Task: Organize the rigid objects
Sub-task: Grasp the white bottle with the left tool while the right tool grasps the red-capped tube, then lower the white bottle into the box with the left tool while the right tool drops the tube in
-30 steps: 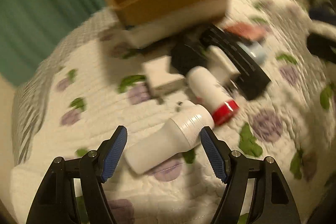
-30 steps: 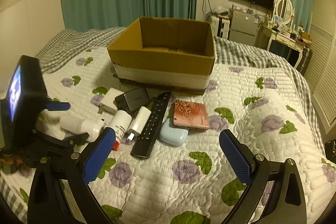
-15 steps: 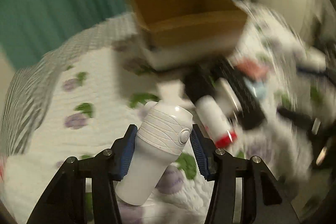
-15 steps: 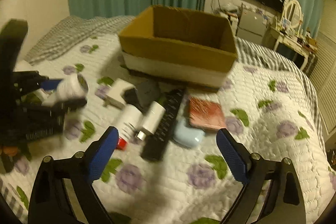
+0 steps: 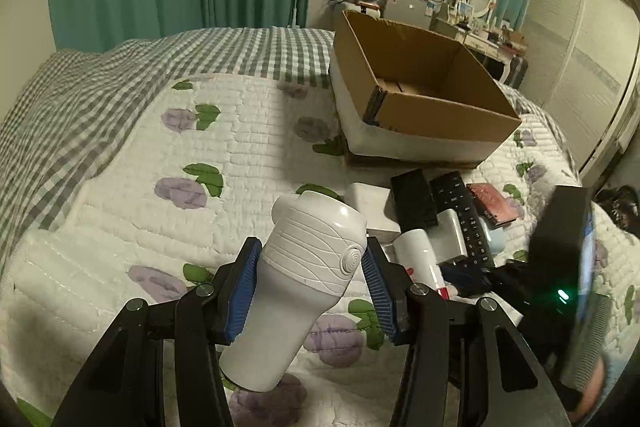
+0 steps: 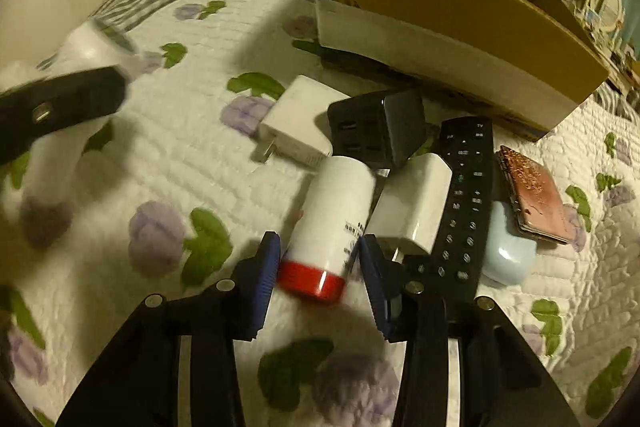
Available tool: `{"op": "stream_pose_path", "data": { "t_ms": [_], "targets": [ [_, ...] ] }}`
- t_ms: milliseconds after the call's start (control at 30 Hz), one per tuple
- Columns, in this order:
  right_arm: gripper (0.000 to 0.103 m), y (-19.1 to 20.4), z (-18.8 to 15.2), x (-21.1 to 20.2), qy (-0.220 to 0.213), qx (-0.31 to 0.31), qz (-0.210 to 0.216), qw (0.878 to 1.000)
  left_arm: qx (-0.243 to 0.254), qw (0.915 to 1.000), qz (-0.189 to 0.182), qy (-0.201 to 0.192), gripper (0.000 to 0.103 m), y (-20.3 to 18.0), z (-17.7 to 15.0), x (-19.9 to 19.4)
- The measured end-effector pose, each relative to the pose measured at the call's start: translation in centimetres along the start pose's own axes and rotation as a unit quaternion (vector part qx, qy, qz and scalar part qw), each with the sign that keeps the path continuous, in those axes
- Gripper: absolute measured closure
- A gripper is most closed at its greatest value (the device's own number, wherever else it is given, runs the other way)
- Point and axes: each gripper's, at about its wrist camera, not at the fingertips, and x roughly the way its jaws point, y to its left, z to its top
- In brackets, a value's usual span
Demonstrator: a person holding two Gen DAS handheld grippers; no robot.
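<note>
Left wrist view: left gripper (image 5: 311,285) clenched on a white ribbed bottle (image 5: 298,281), blue pads pressed to both sides of its wide upper section, narrower base hanging toward the camera. The bottle is lifted clear of the floral quilt (image 5: 140,187) and tilted, its top leaning toward the cardboard box (image 5: 416,107). The box sits open-topped farther up the bed, seemingly the drop point, which would explain the raised, forward-leaning carry. The grip on the wider ribbed band likely gives the pads more purchase than the smooth taper below. Right wrist view: right gripper (image 6: 320,267) is down at the pile, its pads flanking a white bottle with red cap (image 6: 330,227) that lies on the quilt, cap toward the camera. Thin gaps show on both sides, so the jaws read as not yet closed on it; some blur, judgement only. Packed close around it: white charger (image 6: 298,125), black charger block (image 6: 380,129), white adapter (image 6: 412,203) touching the bottle's side, black remote (image 6: 464,195), pale blue case (image 6: 508,255), pink wallet (image 6: 534,195). The adapter's closeness risks a pad catching it.
</note>
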Motion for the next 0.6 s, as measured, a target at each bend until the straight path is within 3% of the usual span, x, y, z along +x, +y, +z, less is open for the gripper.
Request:
{"op": "stream_pose_path", "data": {
  "t_ms": [100, 267, 467, 600],
  "targets": [
    [0.065, -0.3, 0.7, 2.1, 0.017, 0.021, 0.015, 1.0, -0.005, 1.0, -0.001, 0.003, 0.051, 0.1, -0.1, 0.1],
    [0.067, 0.2, 1.1, 1.2, -0.012, 0.004, 0.01, 1.0, -0.008, 1.0, 0.002, 0.005, 0.051, 0.0, -0.4, 0.3],
    [0.068, -1.0, 0.7, -5.2, -0.093, 0.01, 0.022, 0.995, -0.004, 0.9996, 0.026, -0.009, 0.051, -1.0, -0.1, -1.5],
    [0.068, -2.5, 2.2, -10.4, -0.146, 0.003, 0.02, 0.989, -0.006, 0.9997, 0.017, -0.019, 0.051, -2.5, 1.0, -4.0]
  ]
}}
